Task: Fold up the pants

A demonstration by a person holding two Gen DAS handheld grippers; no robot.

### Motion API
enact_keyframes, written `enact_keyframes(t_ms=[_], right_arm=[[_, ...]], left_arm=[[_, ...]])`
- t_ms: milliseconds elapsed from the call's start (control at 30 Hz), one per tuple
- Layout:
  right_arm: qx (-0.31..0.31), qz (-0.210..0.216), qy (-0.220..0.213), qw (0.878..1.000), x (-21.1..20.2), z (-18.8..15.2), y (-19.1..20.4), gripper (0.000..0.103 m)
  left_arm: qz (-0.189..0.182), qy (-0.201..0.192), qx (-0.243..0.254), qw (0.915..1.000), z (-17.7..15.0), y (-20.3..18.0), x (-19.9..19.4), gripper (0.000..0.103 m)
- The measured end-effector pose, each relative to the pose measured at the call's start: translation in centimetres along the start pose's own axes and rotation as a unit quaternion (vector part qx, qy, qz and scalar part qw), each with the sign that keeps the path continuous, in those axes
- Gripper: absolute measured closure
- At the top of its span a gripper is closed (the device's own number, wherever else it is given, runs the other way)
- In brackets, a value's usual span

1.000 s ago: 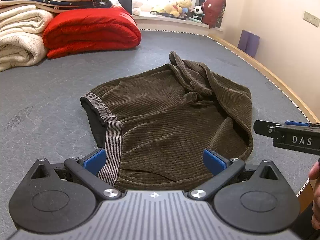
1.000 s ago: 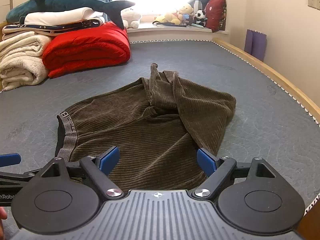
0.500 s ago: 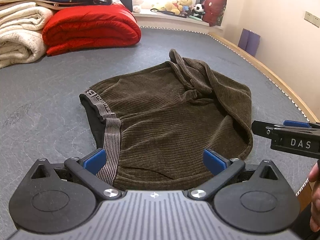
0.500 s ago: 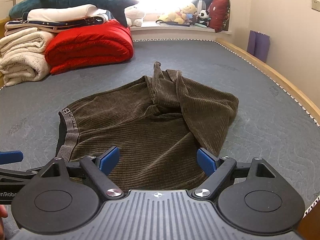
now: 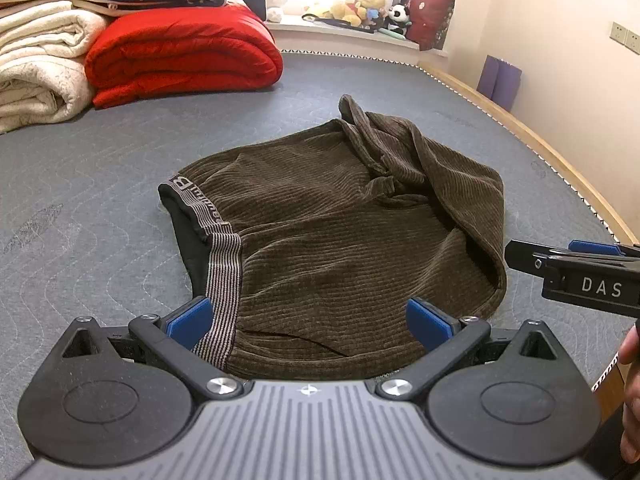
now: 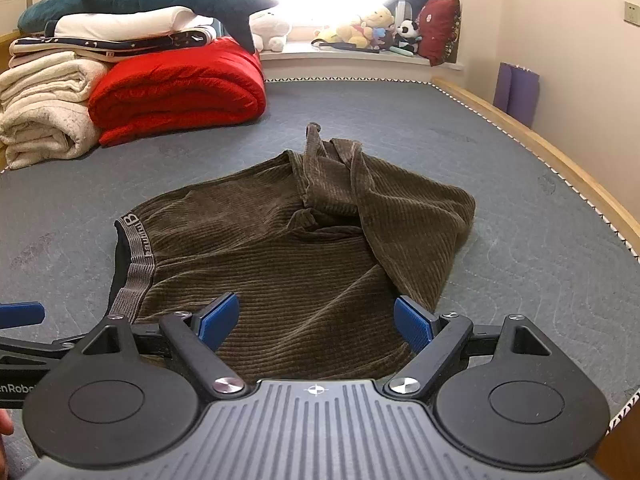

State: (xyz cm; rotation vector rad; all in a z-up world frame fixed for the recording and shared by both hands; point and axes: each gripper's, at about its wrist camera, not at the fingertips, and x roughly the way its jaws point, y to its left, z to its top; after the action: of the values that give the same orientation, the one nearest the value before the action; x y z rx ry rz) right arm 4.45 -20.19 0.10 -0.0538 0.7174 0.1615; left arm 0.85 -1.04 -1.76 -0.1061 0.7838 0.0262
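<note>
Brown corduroy pants (image 5: 340,232) lie rumpled on the grey bed surface (image 5: 80,184), striped waistband (image 5: 222,268) at the left, legs bunched at the far right. They also show in the right wrist view (image 6: 288,256). My left gripper (image 5: 308,316) is open and empty, hovering at the near edge of the pants by the waistband. My right gripper (image 6: 316,320) is open and empty over the near right part of the pants. The right gripper shows at the right edge of the left wrist view (image 5: 576,272).
A red folded blanket (image 5: 180,60) and cream blankets (image 5: 36,72) are stacked at the far left. Plush toys (image 5: 360,4) sit on the window sill. The wooden bed edge (image 5: 540,148) runs along the right, with a wall beyond.
Both grippers have shifted slightly, the views tilting a little upward. The pants have not moved and both grippers stay open.
</note>
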Motion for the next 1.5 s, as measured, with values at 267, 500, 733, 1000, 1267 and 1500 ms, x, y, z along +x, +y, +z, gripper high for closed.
enact_keyframes(t_ms=[267,500,733,1000,1267,1500], right_arm=[[0.001,-0.003,0.001,1.0,0.16,-0.04,0.05,0.017],[0.002,-0.003,0.001,1.0,0.1,0.01,0.04,0.017],[0.003,-0.005,0.0,1.0,0.09,0.01,-0.05,0.017],[0.007,-0.008,-0.001,1.0,0.01,-0.11,-0.13,0.017],[0.008,-0.003,-0.002,1.0,-0.07,-0.13,-0.37,0.017],[0.012,-0.004,0.002,1.0,0.06,-0.01,-0.42,0.017]], left_arm=[[0.0,0.0,0.0,1.0,0.0,0.12,-0.08,0.0],[-0.001,0.001,0.0,1.0,0.05,0.11,-0.01,0.0],[0.0,0.002,0.005,1.0,-0.04,-0.11,0.15,0.0],[-0.002,0.003,0.003,1.0,0.04,-0.01,0.23,0.0],[-0.003,0.002,0.006,1.0,-0.03,-0.04,0.18,0.0],[-0.003,0.003,0.006,1.0,-0.04,-0.13,0.26,0.0]])
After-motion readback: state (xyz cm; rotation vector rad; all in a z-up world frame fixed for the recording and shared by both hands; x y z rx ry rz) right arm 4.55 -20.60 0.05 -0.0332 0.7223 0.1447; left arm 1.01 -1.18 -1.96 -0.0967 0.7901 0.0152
